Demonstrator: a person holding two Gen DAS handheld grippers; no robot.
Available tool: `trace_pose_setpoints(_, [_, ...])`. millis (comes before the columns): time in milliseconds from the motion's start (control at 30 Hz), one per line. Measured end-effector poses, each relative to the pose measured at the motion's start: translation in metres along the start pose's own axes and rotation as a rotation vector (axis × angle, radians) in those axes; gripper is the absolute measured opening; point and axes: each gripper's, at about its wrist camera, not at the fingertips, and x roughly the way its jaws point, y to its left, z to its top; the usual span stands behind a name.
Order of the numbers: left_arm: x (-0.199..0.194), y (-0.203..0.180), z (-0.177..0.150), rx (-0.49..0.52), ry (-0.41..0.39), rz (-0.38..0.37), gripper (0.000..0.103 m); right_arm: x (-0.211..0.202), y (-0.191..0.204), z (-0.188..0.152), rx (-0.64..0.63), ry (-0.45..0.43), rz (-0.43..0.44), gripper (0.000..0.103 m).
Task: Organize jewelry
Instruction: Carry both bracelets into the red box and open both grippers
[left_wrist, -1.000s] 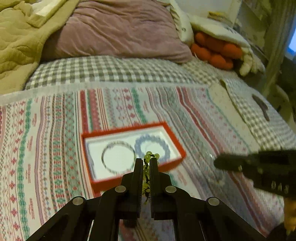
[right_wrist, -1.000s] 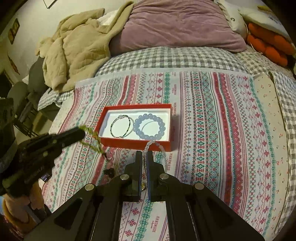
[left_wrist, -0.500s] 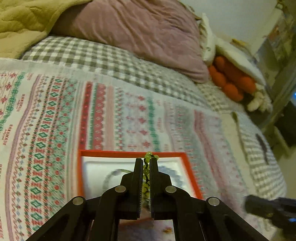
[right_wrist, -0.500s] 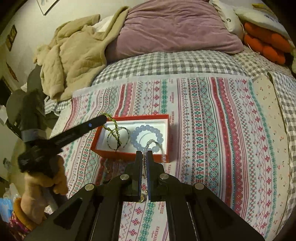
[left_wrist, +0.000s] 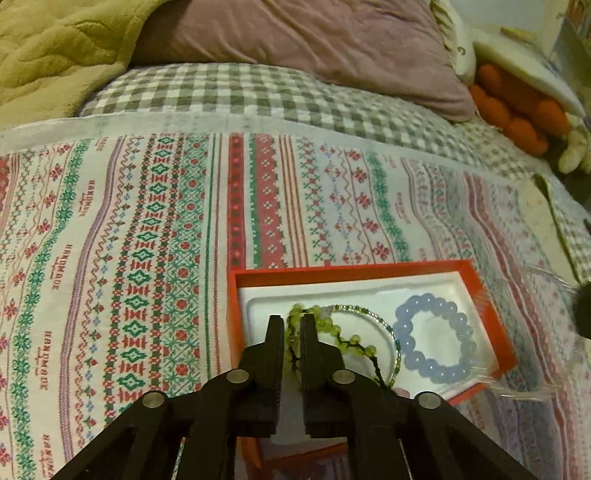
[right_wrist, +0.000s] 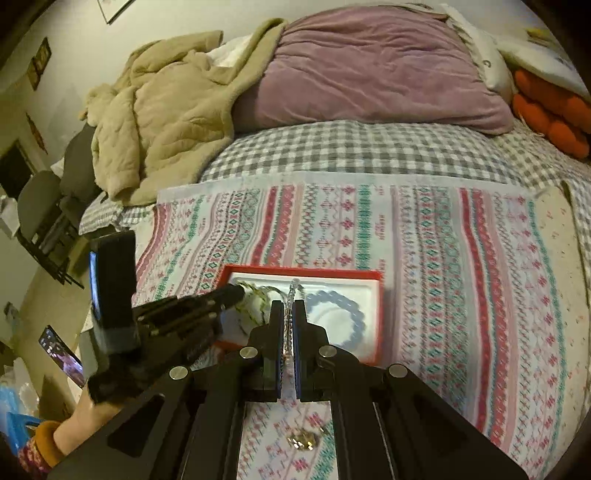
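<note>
A: Left view — lowered over the red box, the left gripper begins parting its jaws; the green bead strand between them drapes onto the tray.

B: Right view — the right gripper has neared the box, clamped on a clear bead bracelet, next to go in.

left gripper lowered over red box, jaws opening, green bead strand now draped inside
</note>
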Motion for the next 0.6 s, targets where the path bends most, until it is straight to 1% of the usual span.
trace_pose_setpoints(67, [-0.005, 0.000, -0.001, 0.011, -0.008, 0.009, 0.019, 0.010, 0.006, 0.002, -0.017, 0.009, 0.009, 0.004])
trace_pose_setpoints(167, [-0.015, 0.003, -0.002, -0.001, -0.016, -0.002, 0.022, 0.023, 0.012, 0.003, -0.035, 0.020, 0.020, 0.004])
trace_pose_setpoints(233, [-0.022, 0.005, -0.002, -0.005, -0.024, -0.011, 0.026, 0.029, 0.015, 0.003, -0.042, 0.025, 0.025, 0.004])
trace_pose_setpoints(300, [-0.027, 0.004, -0.002, 0.005, -0.029, 0.012, 0.041, 0.033, 0.015, 0.004, -0.038, 0.027, 0.041, 0.004])
trace_pose_setpoints(367, [-0.031, 0.006, -0.004, 0.010, -0.032, 0.031, 0.045, 0.038, 0.012, 0.004, -0.031, 0.031, 0.044, 0.004])
trace_pose_setpoints(467, [-0.032, 0.009, -0.006, 0.007, -0.020, 0.048, 0.049, 0.046, 0.000, 0.003, -0.018, 0.047, -0.007, 0.004])
trace_pose_setpoints(600, [-0.032, 0.010, -0.009, 0.000, -0.006, 0.058, 0.059, 0.058, -0.023, -0.002, 0.014, 0.075, -0.085, 0.004])
